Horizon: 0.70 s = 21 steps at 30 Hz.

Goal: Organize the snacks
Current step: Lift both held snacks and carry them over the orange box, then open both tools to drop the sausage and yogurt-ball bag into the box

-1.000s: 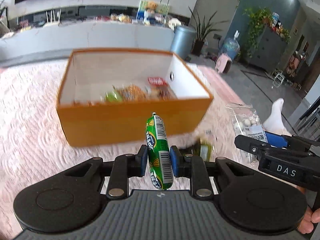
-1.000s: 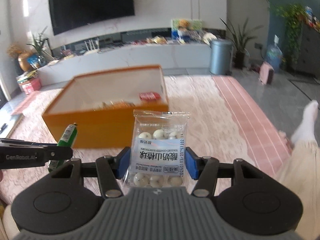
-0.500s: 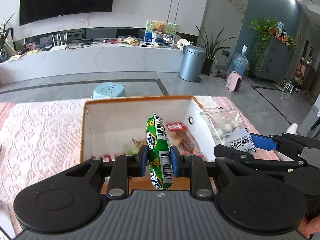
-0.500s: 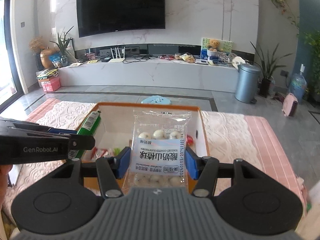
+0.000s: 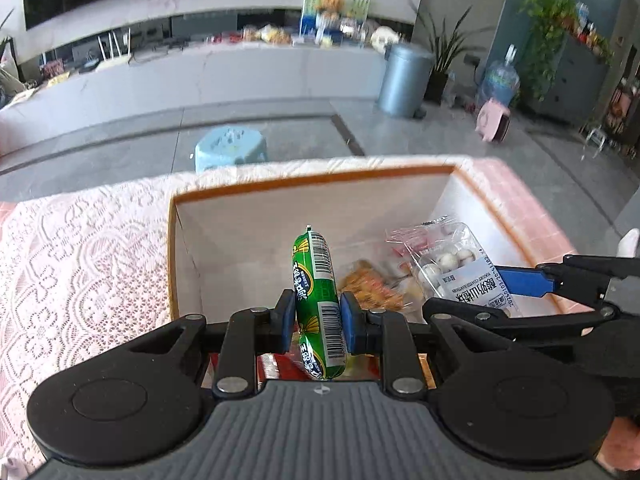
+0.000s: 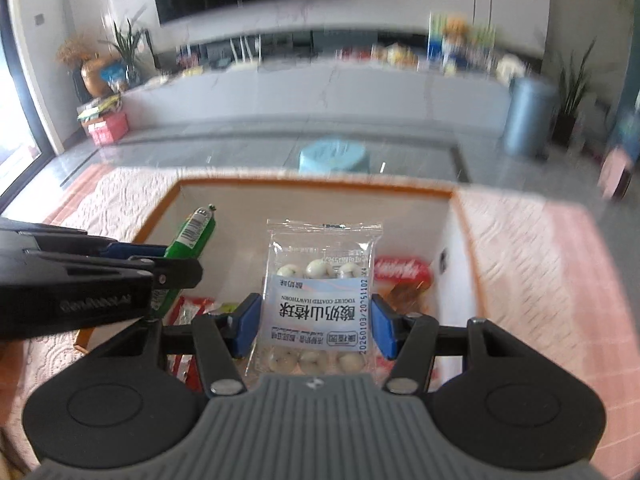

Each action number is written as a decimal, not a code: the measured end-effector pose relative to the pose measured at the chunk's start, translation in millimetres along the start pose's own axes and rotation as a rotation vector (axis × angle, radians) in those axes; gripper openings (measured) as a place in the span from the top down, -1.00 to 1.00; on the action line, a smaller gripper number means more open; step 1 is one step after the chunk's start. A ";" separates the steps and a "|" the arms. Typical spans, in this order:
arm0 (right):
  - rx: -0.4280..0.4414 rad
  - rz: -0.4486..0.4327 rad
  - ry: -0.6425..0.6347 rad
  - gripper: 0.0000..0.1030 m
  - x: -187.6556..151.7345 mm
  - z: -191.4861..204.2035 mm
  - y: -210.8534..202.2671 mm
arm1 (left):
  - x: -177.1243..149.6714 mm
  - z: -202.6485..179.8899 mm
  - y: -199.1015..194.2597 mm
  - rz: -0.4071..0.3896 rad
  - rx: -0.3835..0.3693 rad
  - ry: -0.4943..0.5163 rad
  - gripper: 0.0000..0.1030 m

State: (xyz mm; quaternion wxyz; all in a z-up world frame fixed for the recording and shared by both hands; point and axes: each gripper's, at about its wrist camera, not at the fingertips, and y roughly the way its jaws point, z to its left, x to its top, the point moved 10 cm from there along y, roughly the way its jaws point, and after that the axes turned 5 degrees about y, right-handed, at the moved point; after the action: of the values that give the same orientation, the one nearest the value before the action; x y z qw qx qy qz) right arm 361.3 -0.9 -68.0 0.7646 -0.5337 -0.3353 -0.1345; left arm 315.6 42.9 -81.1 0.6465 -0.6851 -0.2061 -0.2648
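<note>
With both loads hanging over the open orange cardboard box (image 5: 472, 196), lower first: left fingers (image 5: 315, 317) pinching the green sausage stick (image 5: 317, 300), right fingers (image 6: 316, 325) clamping the clear hawthorn-ball packet (image 6: 320, 300).

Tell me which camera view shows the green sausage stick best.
The left wrist view: the green sausage stick stands almost full length between the left gripper fingers, barcode legible, above the orange box. The right wrist view shows only its upper end; the left gripper's body covers the rest.

Candy packet (image 6: 322, 296) above orange box (image 6: 316, 187)
</note>
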 end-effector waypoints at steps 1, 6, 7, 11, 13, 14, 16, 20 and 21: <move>0.008 0.021 0.012 -0.08 0.1 -0.9 9.0 | -1.7 2.7 8.1 0.020 -0.001 0.004 0.50; 0.024 0.111 -0.006 -0.08 0.4 3.1 48.7 | -7.3 14.7 37.4 0.089 0.043 0.077 0.50; 0.027 0.127 -0.016 -0.08 -0.1 5.0 55.3 | -7.4 15.3 41.2 0.096 0.049 0.097 0.50; 0.012 0.161 -0.065 -0.09 -0.5 10.6 75.4 | -6.0 19.2 49.8 0.119 0.077 0.156 0.50; 0.013 0.177 -0.073 -0.09 -1.3 12.1 83.4 | -5.6 20.5 52.3 0.137 0.090 0.180 0.50; 0.012 0.183 -0.080 -0.09 -1.6 11.6 84.8 | -5.8 19.9 53.3 0.143 0.098 0.194 0.50; 0.008 0.190 -0.096 -0.09 -1.3 12.6 89.2 | -7.5 18.7 55.4 0.151 0.113 0.226 0.50; 0.017 0.216 -0.101 -0.12 -3.1 13.7 98.1 | -8.0 22.0 62.6 0.162 0.119 0.261 0.49; 0.018 0.225 -0.095 -0.12 -3.9 13.4 99.5 | -8.2 21.6 63.5 0.165 0.121 0.266 0.49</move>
State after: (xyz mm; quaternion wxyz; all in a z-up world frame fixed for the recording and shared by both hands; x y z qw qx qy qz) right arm 409.5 49.9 -140.0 0.7630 -0.5667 -0.3104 -0.0193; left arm 350.9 59.9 -136.1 0.7278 -0.6184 -0.0772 -0.2863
